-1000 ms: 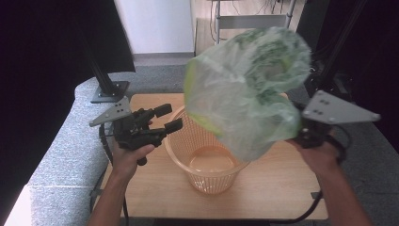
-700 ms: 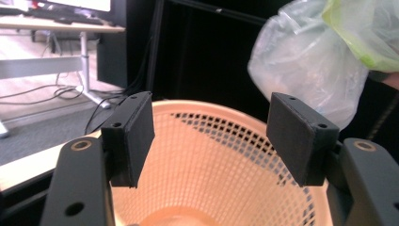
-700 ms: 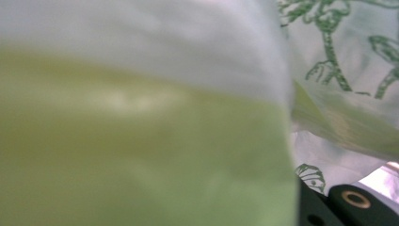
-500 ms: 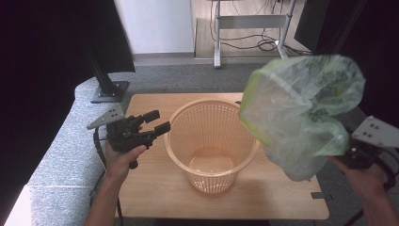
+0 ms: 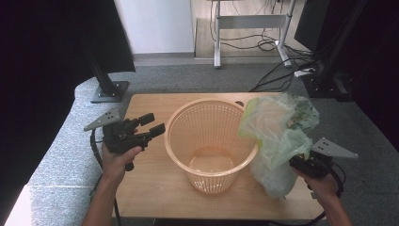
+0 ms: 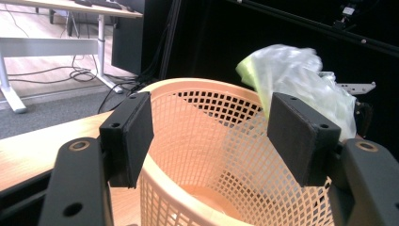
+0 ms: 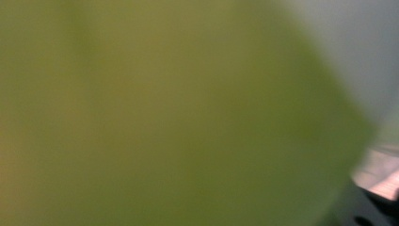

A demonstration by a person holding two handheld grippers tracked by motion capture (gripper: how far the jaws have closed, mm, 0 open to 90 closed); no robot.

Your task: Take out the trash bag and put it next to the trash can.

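Note:
An orange mesh basket (image 5: 209, 141) stands upright and empty in the middle of the wooden table (image 5: 150, 188). A crumpled translucent green plastic bag (image 5: 275, 136) slumps on the table against the basket's right side. My right gripper (image 5: 303, 165) sits low behind the bag, which hides its jaws. Those jaws have just been opening, and I cannot tell whether the bag is still between them. The bag's green film (image 7: 164, 113) blurs the right gripper view. My left gripper (image 5: 153, 125) hovers open just left of the basket with nothing held, and its pads (image 6: 134, 136) frame the basket's rim (image 6: 207, 87).
A black stand base (image 5: 109, 89) sits on the grey surface behind the table's left corner. Cables (image 5: 277, 70) and desk legs (image 5: 249, 23) lie on the floor beyond. Dark screens stand at both sides.
The right hand has swung the bag from above the basket down to the table at the basket's right. The left gripper has drifted slightly down and left, still open.

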